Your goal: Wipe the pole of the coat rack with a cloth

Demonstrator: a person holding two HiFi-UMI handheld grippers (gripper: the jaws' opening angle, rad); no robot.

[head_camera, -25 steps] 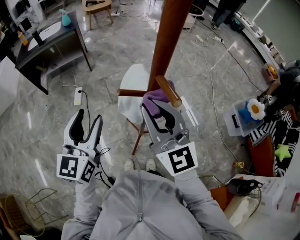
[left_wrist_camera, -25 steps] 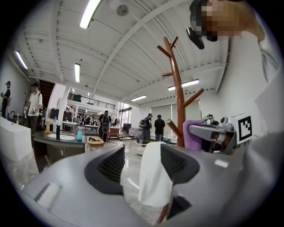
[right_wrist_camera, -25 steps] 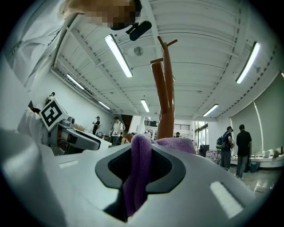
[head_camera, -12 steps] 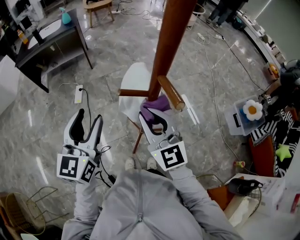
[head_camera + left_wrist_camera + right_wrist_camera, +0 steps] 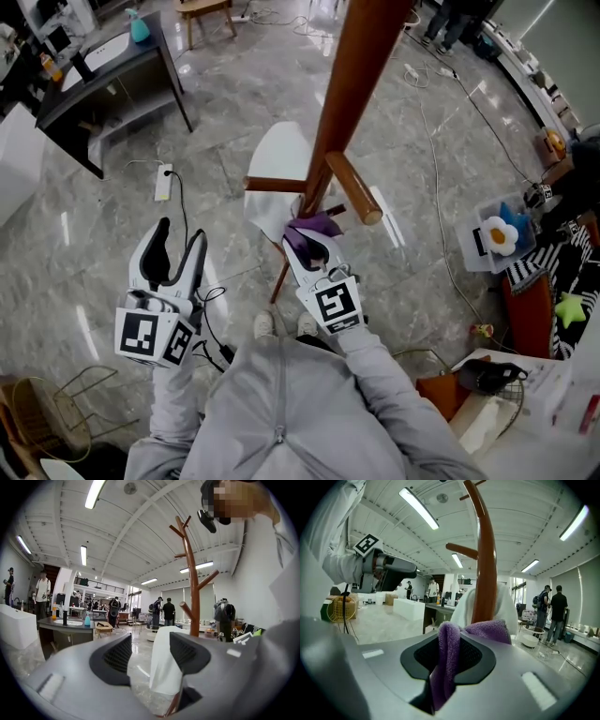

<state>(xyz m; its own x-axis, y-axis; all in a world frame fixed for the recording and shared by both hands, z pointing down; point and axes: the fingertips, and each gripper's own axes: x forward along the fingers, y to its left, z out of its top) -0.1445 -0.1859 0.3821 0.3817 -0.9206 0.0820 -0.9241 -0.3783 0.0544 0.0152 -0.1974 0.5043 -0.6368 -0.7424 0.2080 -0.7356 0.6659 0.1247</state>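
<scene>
Head view showed the purple cloth (image 5: 317, 226) pinched in the right gripper (image 5: 310, 238) and pressed low against the brown pole (image 5: 342, 103). I judged it might snag on the side peg (image 5: 354, 187) just above, or slip from the jaws. A white chair (image 5: 274, 159) crowded the base, while the left gripper (image 5: 174, 246), spread and empty, hung well apart.

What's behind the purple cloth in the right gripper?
The brown wooden pole stands right behind the purple cloth, a white object beyond it. The cloth hides the pole's lower part.
</scene>
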